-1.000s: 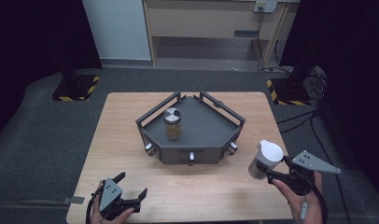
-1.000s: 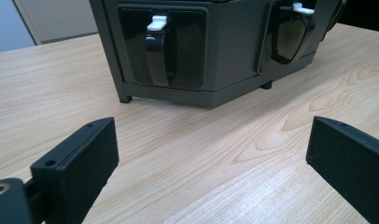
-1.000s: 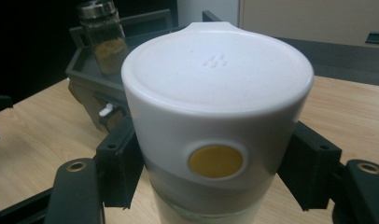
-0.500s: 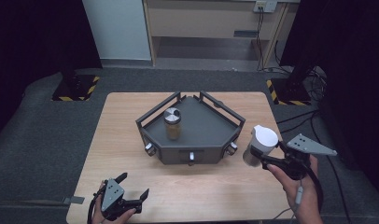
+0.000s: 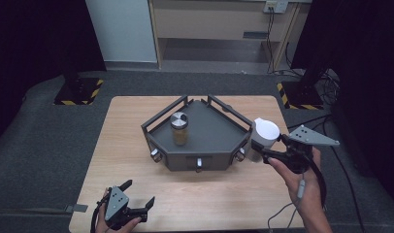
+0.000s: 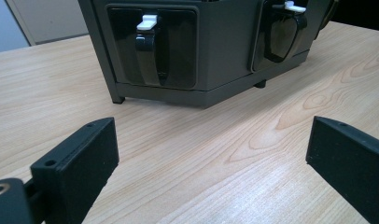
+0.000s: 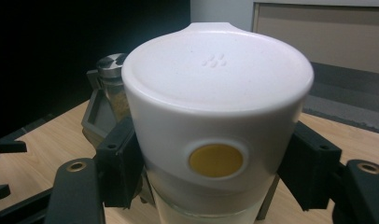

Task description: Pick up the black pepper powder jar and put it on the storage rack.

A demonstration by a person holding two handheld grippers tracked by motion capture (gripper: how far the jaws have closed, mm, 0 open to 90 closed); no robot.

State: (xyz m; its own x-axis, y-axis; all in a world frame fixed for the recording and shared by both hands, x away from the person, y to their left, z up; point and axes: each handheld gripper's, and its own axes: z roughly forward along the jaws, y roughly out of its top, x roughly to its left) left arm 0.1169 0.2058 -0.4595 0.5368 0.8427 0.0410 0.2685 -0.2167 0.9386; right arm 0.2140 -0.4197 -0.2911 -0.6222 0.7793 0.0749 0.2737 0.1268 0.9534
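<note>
My right gripper (image 5: pixel 261 148) is shut on a jar with a white lid (image 5: pixel 265 132) and holds it in the air just off the right corner of the dark angular tray (image 5: pixel 212 135). In the right gripper view the black pads (image 7: pixel 120 163) clamp the white-lidded jar (image 7: pixel 215 93) on both sides, below a yellow round button (image 7: pixel 215 160). A glass spice jar with a metal cap (image 5: pixel 179 128) stands upright on the tray's left part. My left gripper (image 5: pixel 139 192) rests low at the table's front left, open, with nothing between its jaws (image 6: pixel 211 154).
The tray's front wall (image 6: pixel 211 60) carries knobs with white tabs (image 6: pixel 147 21) and faces the left gripper across bare wood. Low rails run along the tray's back edges (image 5: pixel 166 112). A cable hangs from the right gripper (image 5: pixel 302 187). Dark floor surrounds the table (image 5: pixel 137 126).
The right gripper has lifted the white-lidded jar off the table and carried it up and slightly left, closer to the tray's right corner. The left gripper has stayed put.
</note>
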